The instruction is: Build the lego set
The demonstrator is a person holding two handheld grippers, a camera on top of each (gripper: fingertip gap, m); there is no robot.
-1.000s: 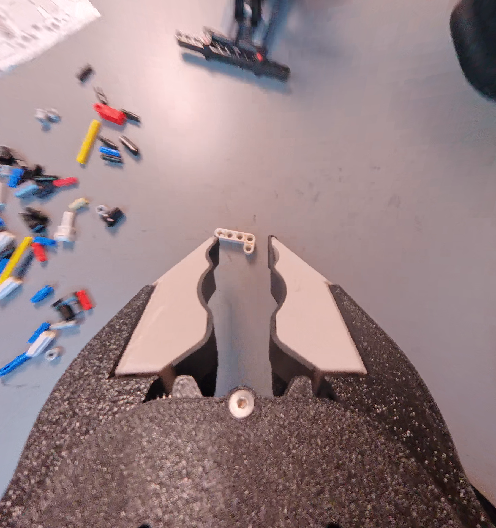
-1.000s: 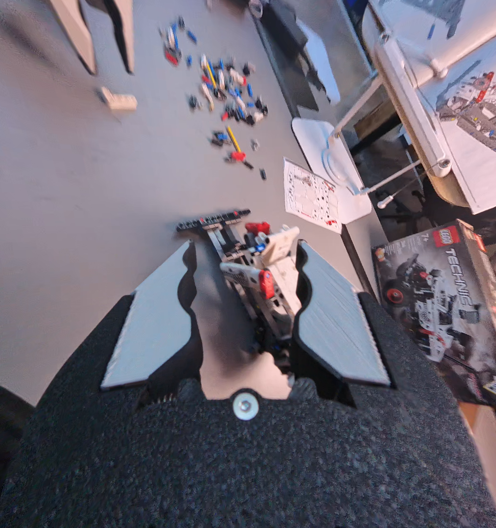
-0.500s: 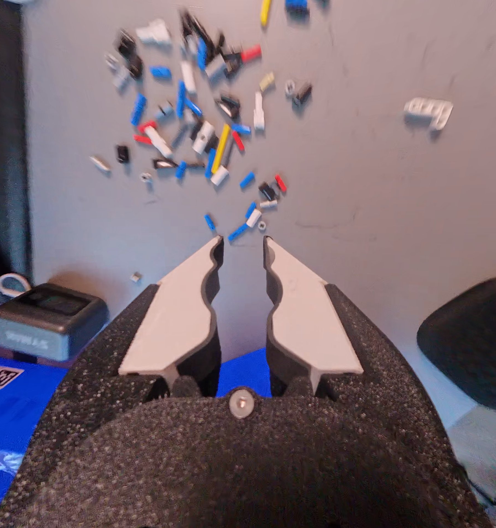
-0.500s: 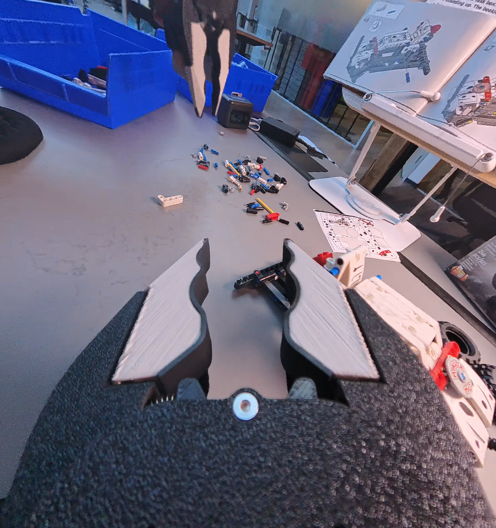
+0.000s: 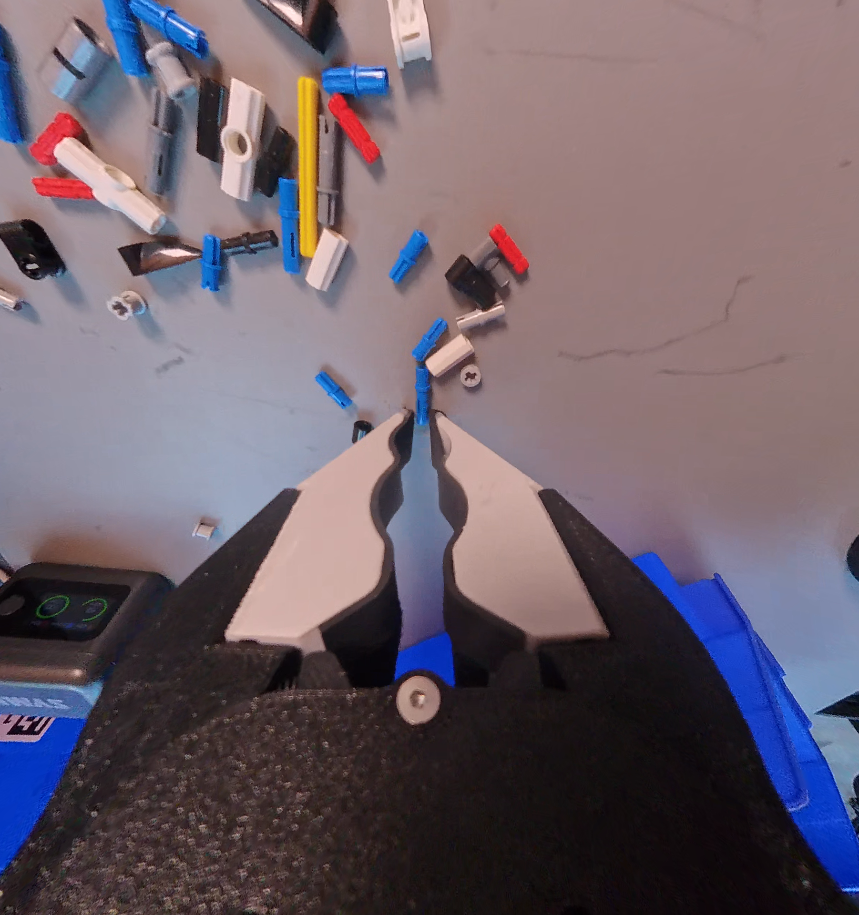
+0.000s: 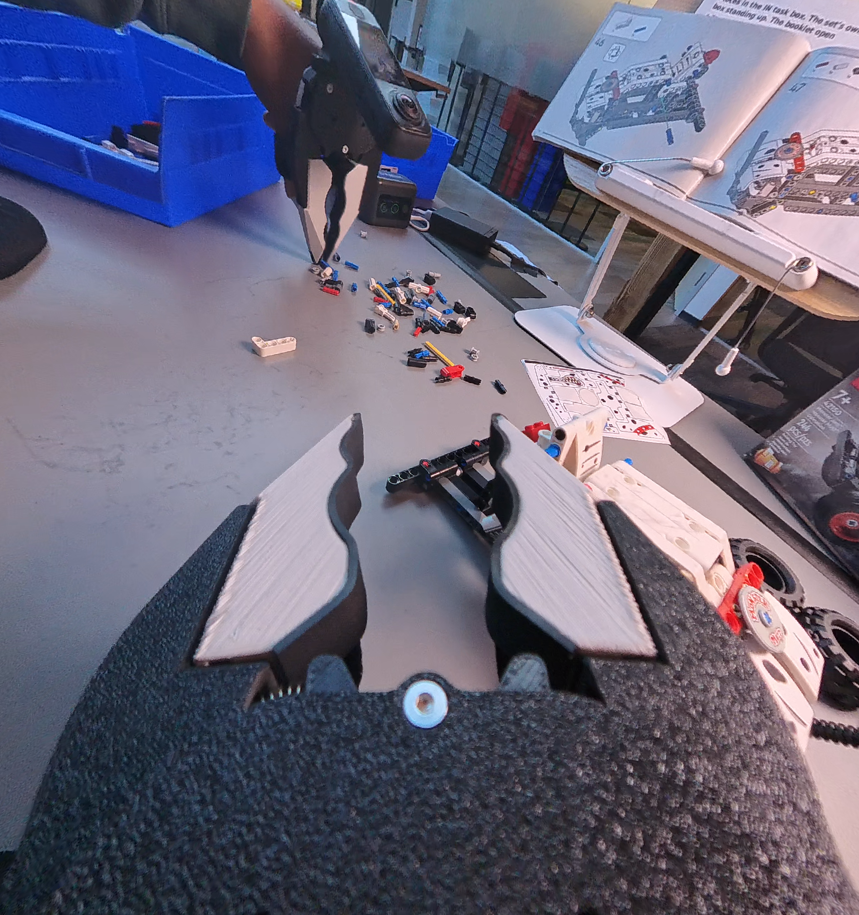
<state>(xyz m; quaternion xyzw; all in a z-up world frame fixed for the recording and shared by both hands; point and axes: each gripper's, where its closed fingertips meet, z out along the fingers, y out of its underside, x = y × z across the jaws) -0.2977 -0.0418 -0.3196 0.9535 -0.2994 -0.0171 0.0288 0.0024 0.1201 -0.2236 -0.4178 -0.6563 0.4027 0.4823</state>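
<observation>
On the smooth grey table [image 5: 665, 198]: left gripper [image 5: 421, 421], ridged grey fingers pinched on a small blue pin [image 5: 422, 393] at the edge of the loose parts; right gripper [image 6: 425, 431], fingers apart, empty, beside the white truck model [image 6: 665, 534].

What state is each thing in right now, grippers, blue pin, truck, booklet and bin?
Left gripper: nearly shut around the blue pin, tips at the table.
Blue pin: on the table, one end between the tips.
Right gripper: open, empty.
Truck: partly built, on the table.
Booklet: open on its stand.
Bin: open-topped, parts inside.
</observation>
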